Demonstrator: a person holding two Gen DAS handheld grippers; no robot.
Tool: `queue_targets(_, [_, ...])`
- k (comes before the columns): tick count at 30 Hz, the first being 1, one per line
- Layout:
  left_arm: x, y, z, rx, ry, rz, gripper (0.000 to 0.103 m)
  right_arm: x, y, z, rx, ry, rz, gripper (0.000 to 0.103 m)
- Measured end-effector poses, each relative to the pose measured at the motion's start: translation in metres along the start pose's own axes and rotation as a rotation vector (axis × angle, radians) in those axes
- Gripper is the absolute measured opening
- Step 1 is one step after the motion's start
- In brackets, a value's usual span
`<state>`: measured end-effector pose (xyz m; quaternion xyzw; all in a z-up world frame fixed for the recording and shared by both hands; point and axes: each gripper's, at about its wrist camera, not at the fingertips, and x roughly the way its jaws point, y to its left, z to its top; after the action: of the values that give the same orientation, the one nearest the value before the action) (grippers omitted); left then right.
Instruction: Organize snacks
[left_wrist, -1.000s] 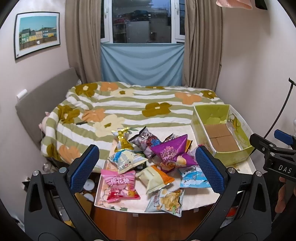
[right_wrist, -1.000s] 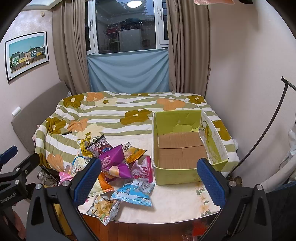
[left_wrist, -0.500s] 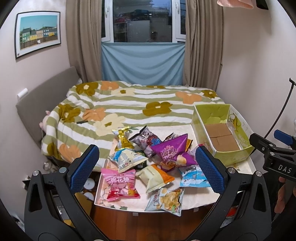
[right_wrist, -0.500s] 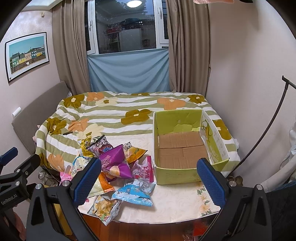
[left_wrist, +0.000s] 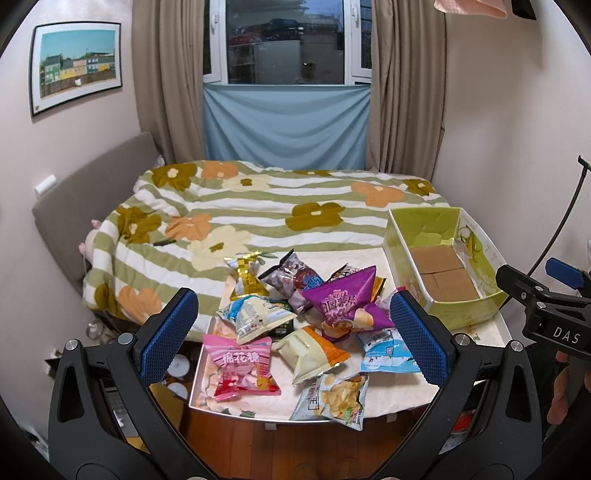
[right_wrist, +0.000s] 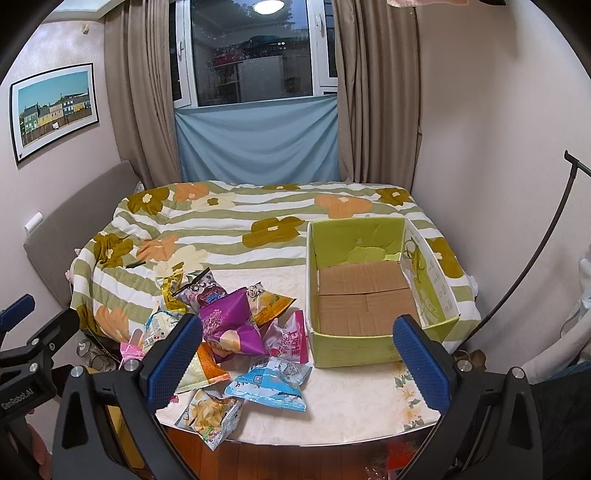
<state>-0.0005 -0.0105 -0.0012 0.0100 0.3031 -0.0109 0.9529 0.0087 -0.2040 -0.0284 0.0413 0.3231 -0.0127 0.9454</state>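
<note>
Several snack bags lie in a loose pile on a small white table (left_wrist: 373, 402): a purple bag (left_wrist: 343, 302) on top, a pink marshmallow bag (left_wrist: 240, 365) at front left, a light blue bag (left_wrist: 384, 350) and a chips bag (left_wrist: 340, 400) at the front edge. An empty green cardboard box (left_wrist: 439, 266) stands at the right of the pile; it also shows in the right wrist view (right_wrist: 365, 295). My left gripper (left_wrist: 293, 339) is open and empty, held back from the pile. My right gripper (right_wrist: 297, 363) is open and empty, in front of the box and the purple bag (right_wrist: 232, 325).
A bed with a green striped flowered quilt (left_wrist: 266, 210) lies behind the table. A window with curtains (left_wrist: 288, 74) is at the back. A dark curved stand pole (right_wrist: 532, 258) rises by the right wall. Wooden floor (left_wrist: 295, 446) shows below the table's front edge.
Both grippers stay open and nearly still. The left wrist view has shifted very slightly, so the snack pile sits marginally lower and closer.
</note>
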Motion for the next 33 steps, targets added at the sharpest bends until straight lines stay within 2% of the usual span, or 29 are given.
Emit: queue_targets(33, [0.0,-0.0006,0.0059,0.005,-0.008,0.017,0.103,-0.0014,0.0011,-0.0022,0.002,-0.005,-0.003,0.103])
